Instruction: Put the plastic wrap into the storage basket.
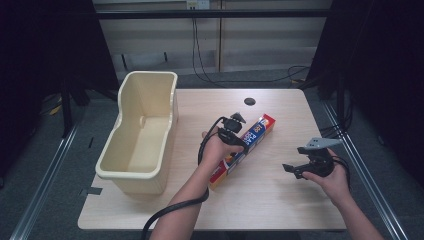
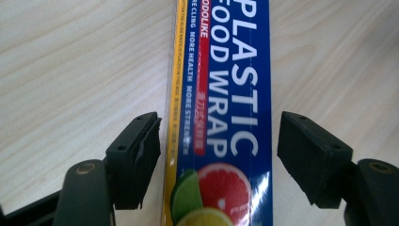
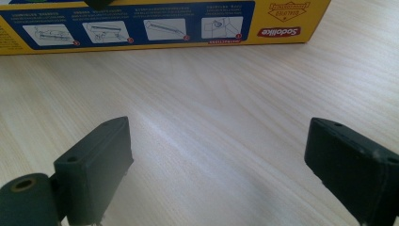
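— Where is the plastic wrap box (image 1: 243, 150)?
— It lies diagonally on the wooden surface (image 1: 270, 200), right of the cream bin (image 1: 142, 135).
— The grippers?
— The left gripper (image 2: 216, 150) straddles the box, jaws apart. The right gripper (image 1: 292, 170) hovers nearby, jaws wide.

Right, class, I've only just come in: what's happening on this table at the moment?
A person holds a gripper in each hand at a wooden table. The left gripper is over a long plastic food wrap box, its open jaws straddling the box without gripping it yet. The right gripper hangs open above bare table, with the box's yellow side ahead of it. A cream plastic bin stands on the left of the table, with nothing visible inside it.
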Demonstrator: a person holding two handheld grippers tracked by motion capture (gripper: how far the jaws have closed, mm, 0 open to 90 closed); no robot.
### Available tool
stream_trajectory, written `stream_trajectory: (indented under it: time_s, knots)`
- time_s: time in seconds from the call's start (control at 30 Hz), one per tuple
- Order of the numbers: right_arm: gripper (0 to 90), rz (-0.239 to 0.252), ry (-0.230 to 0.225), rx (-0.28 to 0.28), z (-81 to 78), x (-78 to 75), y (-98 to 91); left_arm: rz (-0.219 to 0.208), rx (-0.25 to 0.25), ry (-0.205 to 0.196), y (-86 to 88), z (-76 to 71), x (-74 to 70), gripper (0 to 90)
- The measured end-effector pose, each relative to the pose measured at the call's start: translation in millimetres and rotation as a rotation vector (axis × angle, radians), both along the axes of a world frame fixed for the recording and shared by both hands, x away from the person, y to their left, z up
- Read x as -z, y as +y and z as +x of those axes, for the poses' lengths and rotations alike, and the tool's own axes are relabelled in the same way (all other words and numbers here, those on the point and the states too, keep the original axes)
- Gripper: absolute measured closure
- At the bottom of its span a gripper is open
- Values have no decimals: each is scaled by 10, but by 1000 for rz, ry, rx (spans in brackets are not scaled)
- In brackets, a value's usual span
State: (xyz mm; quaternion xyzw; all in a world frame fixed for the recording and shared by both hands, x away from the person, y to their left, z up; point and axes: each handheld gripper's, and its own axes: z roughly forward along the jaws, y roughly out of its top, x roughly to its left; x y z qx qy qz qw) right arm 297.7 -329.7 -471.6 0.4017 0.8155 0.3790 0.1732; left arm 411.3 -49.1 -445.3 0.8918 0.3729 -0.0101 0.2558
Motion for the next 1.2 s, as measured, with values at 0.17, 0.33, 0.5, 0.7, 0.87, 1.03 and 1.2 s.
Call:
stream_trajectory:
  time_s: [0.17, 0.33, 0.5, 0.7, 0.87, 1.03, 1.2]
  knots:
    - [80, 0, 2, 0, 0, 0, 0, 21, -3, -8, -114, 36, 48, 288]
    - [80, 1, -3, -3, -1, -6, 3, 69, -30, 29, -179, 82, 121, 345]
    - [80, -3, -2, -9, -1, -7, 7, 107, -17, 49, -184, 76, 58, 396]
    - [79, 3, 1, -10, 0, -9, 9, 135, -19, 113, -127, 54, -89, 405]
    - [78, 5, -3, -6, -3, -19, 8, 146, -36, 170, -44, 47, -291, 407]
    - [74, 7, -2, -6, -1, -20, 8, 152, -36, 193, 31, 25, -483, 406]
    - [72, 9, -4, -12, -2, -19, 21, 145, -49, 221, 120, 15, -632, 406]
